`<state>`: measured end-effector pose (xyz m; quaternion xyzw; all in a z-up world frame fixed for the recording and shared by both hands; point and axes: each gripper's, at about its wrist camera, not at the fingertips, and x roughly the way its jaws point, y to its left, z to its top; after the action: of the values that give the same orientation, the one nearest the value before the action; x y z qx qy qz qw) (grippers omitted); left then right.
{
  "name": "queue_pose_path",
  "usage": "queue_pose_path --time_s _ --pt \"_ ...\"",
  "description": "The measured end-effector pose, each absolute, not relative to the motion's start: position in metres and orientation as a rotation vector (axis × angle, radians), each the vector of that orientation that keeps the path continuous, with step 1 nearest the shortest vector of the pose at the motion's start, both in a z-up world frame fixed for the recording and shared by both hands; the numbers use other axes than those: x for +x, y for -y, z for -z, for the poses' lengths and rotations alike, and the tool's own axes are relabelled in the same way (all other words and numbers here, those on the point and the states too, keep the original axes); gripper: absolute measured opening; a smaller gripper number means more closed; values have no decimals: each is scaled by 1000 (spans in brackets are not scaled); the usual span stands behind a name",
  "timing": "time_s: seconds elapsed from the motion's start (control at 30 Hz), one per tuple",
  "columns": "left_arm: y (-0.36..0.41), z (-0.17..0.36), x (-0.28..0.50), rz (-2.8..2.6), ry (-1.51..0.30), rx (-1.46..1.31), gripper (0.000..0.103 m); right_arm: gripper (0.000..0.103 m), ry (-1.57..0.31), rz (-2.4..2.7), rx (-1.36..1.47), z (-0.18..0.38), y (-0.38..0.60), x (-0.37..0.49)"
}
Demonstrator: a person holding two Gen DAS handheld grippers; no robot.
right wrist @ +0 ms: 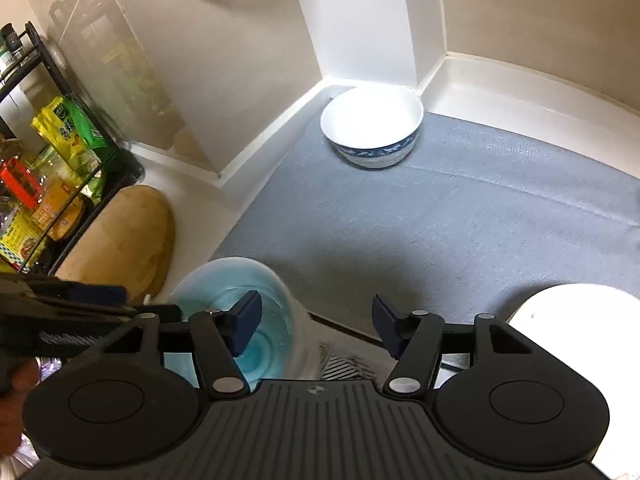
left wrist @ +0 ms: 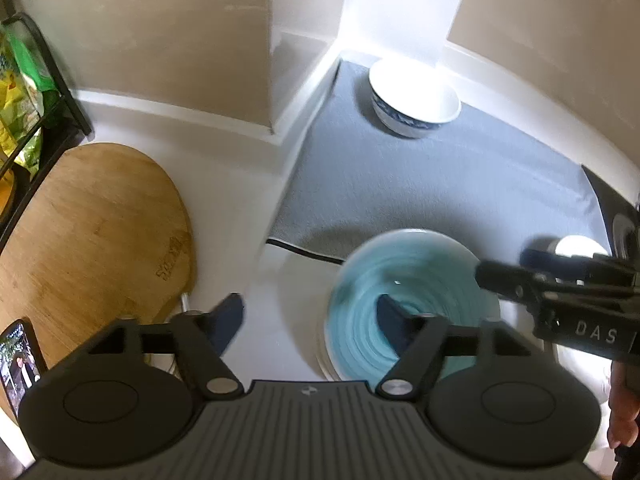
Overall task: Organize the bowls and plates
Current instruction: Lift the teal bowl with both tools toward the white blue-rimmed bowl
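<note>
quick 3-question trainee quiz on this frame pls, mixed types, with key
1. True or false: the blue-patterned white bowl stands on the wooden cutting board.
2. Multiple choice: the left gripper is A) shut on the light blue plate, B) open, nothing pressed between its fingers, C) out of view.
3. Fill in: the bowl stands at the back of the grey ____, near the wall corner.

Key: 1 false, it stands on the grey mat. 2 B, and the right gripper is open too. 3 mat.
</note>
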<state>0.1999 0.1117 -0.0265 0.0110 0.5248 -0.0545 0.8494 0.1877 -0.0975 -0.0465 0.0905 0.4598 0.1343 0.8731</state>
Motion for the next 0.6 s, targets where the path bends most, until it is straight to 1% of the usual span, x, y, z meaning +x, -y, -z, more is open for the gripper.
queue_pose_path --time_s 0.03,0.1,0.13,0.2,0.23,0.33,0.5,0.53,0.57,0.6 --pt "-115 29 201 109 -1115 12 81 62 -973 -287 198 50 99 188" --pt "-120 37 205 98 -1145 -6 81 45 -1001 -307 232 59 101 190" --pt "-123 41 206 90 -1159 -16 81 30 -1013 -312 248 63 102 191" --pt "-126 46 206 82 -1175 -27 81 23 -1026 -327 300 71 104 192" --pt "-127 49 206 81 -1183 -32 81 17 -1026 -338 317 72 104 192" --pt "-129 55 206 83 -1202 -54 82 15 -1046 -351 318 77 98 194" --pt "-127 64 206 98 -1217 -91 84 16 -1058 -348 341 82 99 198" --pt "-126 66 207 104 -1223 -101 84 24 -1080 -337 358 86 101 200" --pt "-126 69 208 112 -1226 -114 84 36 -1098 -316 381 89 104 201" --pt "-125 71 208 119 -1232 -127 84 41 -1109 -301 402 91 107 201"
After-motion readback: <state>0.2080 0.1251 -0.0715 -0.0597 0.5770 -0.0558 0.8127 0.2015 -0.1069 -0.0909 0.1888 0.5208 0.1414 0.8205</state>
